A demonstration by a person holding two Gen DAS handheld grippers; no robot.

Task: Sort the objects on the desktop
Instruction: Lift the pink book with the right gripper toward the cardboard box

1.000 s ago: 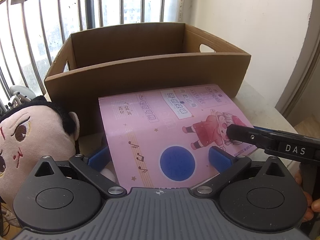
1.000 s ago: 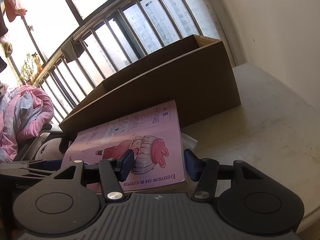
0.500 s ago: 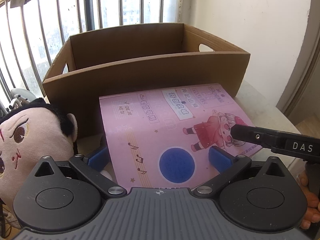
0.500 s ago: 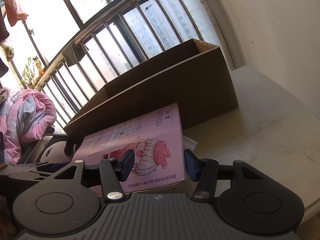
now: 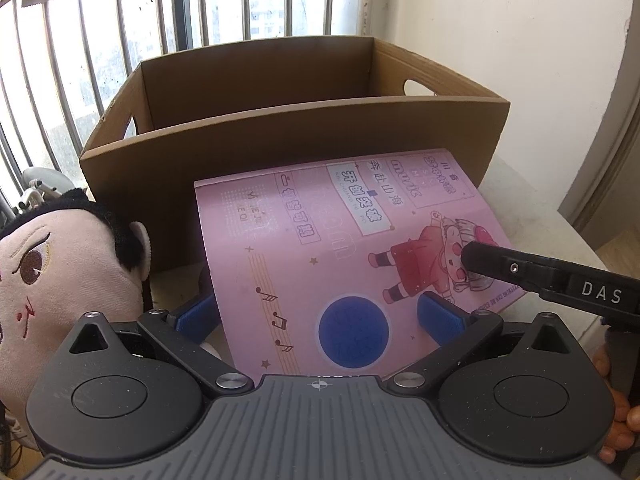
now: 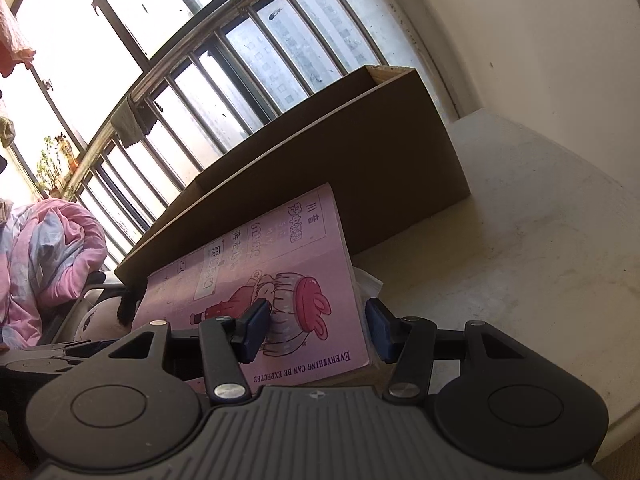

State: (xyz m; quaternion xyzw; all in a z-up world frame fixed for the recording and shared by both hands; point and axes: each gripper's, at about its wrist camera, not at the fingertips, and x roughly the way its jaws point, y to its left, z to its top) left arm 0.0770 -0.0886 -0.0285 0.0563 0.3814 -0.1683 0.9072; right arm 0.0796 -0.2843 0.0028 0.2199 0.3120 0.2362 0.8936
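Left gripper point(image 5: 318, 314) jaws wide, straddling the near edge of a pink notebook point(image 5: 344, 248); whether they grip it, cannot tell. Right gripper point(image 6: 316, 326) jaws partly open astride its right corner. Notebook glossy, flat, tilted against a brown cardboard box point(image 5: 304, 140). Plush doll point(image 5: 60, 264) at left. Pale, scuffed table point(image 6: 520, 240).

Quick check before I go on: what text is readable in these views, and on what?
"DAS": on the right claw.
"EVERYTHING CAN BE EXPECTED": along the edge of the pink book, right wrist view.
"music": on the book cover.
Chinese characters and small Latin print on the cover: too small or distorted to read.
Box, doll: no text.
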